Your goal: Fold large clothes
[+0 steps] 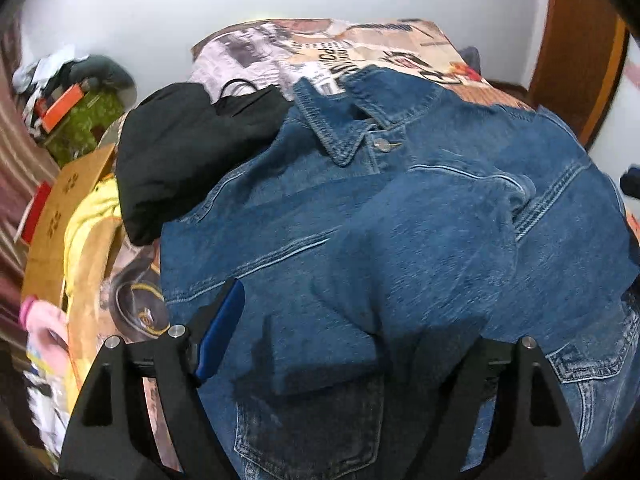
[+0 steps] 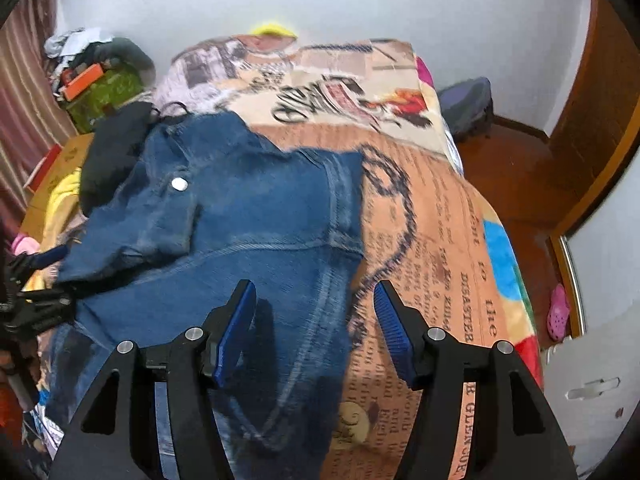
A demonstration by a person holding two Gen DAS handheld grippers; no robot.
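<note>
The left gripper [image 1: 344, 332] stood wide apart over the denim jacket [image 1: 400, 220], with the folded sleeve [image 1: 320, 352] lying between its jaws. Only its left pad [image 1: 220, 332] showed; the right one was hidden behind denim, and no pad could be seen pressing the cloth. In the right view the left gripper [image 2: 44, 280] sat at the jacket's left edge, blurred.

The right gripper [image 2: 316, 332] was about half spread, both blue pads [image 2: 236, 332] clear, nothing pinched. It hovered over the jacket's right hem, where denim met the printed blanket [image 2: 432, 240].

The jacket [image 2: 240, 220] lay flat on the bed, collar [image 1: 344, 120] toward the far wall and one sleeve folded across its front. A black garment [image 1: 184, 152] touched its left shoulder, and jeans [image 1: 320, 432] lay under its near edge.

To the right of the jacket the blanket lay bare as far as the bed's edge, with wooden floor [image 2: 520, 168] beyond. On the left, a cardboard box [image 1: 68, 216] and yellow cloth [image 1: 92, 216] crowded the bedside.
</note>
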